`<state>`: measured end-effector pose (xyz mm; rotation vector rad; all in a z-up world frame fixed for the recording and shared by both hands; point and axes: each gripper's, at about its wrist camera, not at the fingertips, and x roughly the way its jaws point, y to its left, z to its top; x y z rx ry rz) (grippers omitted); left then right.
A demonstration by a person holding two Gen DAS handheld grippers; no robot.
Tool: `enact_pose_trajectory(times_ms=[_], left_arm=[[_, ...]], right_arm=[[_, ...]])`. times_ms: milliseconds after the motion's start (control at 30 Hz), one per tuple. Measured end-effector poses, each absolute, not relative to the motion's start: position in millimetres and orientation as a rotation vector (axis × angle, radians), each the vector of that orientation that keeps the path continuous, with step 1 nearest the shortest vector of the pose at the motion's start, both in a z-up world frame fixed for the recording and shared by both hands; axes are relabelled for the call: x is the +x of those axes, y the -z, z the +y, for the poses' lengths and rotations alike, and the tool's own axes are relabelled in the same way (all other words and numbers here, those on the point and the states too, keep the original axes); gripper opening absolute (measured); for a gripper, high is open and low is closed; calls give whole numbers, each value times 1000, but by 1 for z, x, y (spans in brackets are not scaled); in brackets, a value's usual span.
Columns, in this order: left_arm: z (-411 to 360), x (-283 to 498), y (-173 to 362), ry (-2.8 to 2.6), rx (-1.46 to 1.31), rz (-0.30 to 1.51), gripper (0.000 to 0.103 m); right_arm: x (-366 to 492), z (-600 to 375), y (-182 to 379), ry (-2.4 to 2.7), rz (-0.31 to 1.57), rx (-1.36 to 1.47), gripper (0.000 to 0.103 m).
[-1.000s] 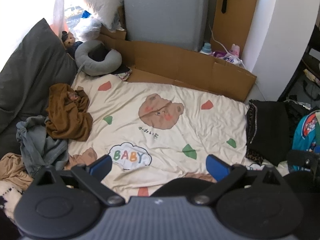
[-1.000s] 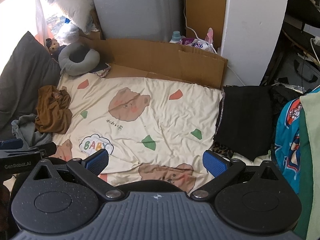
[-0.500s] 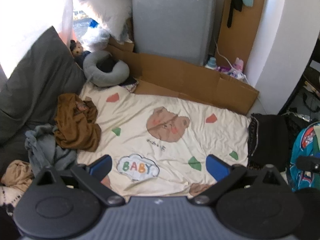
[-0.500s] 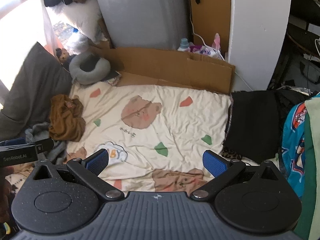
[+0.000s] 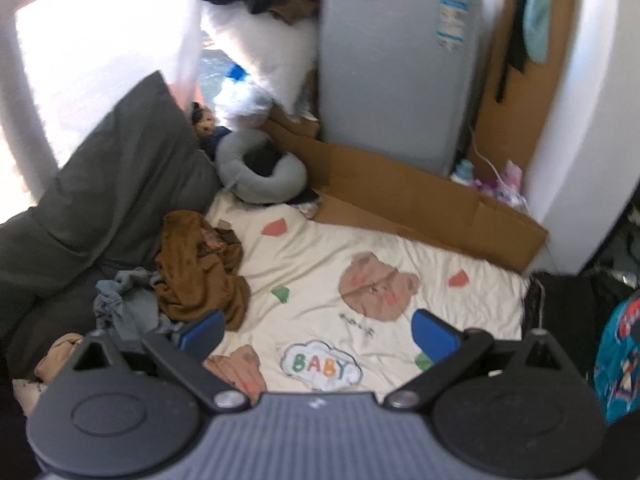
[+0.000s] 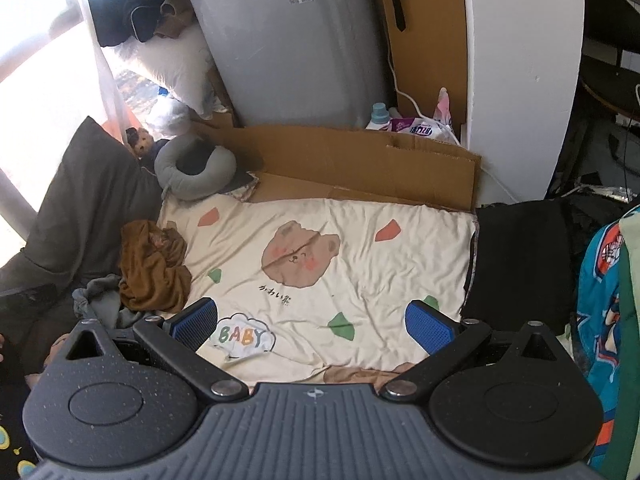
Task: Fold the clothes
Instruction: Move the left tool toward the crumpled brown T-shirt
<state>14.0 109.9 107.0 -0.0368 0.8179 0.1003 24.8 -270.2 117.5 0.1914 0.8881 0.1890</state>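
A crumpled brown garment [image 5: 200, 268] [image 6: 152, 268] lies at the left edge of a cream bear-print blanket [image 5: 360, 272] [image 6: 352, 264]. A grey-blue garment [image 5: 124, 308] [image 6: 96, 300] is bunched just in front of it, and a tan one [image 5: 56, 356] lies nearer still. A black folded garment [image 6: 516, 260] [image 5: 560, 308] rests at the blanket's right edge. My left gripper [image 5: 318, 330] hangs open above the blanket's near side, holding nothing. My right gripper [image 6: 312, 322] is open and empty too, high over the blanket.
A dark grey pillow [image 5: 112, 200] [image 6: 88, 208] leans at the left. A grey ring cushion [image 5: 260, 172] [image 6: 196, 168], a cardboard sheet [image 5: 420, 204] [image 6: 360, 160] and a grey appliance [image 5: 396, 68] [image 6: 292, 40] stand behind the blanket. A blue patterned cloth [image 6: 600, 300] hangs at the right.
Both grippers have risen and pulled back from the blanket, so more of the room behind shows. Both stay open and empty.
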Motion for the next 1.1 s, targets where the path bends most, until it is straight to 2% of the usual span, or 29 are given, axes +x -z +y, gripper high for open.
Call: enact_pose_trajectory(times_ms=[300,867,1100], left_arm=[[157,29,-110,-185,-50,818,101],[191,79,-96,-237,-80,782,98],[206,112,-73,-273,-95,798,98]], right_arm=[[48,-261,-110,-219,902,173,103],[118,-247,-92,-243,930,151,103],[141,-243,-83,-236,847,87,103]])
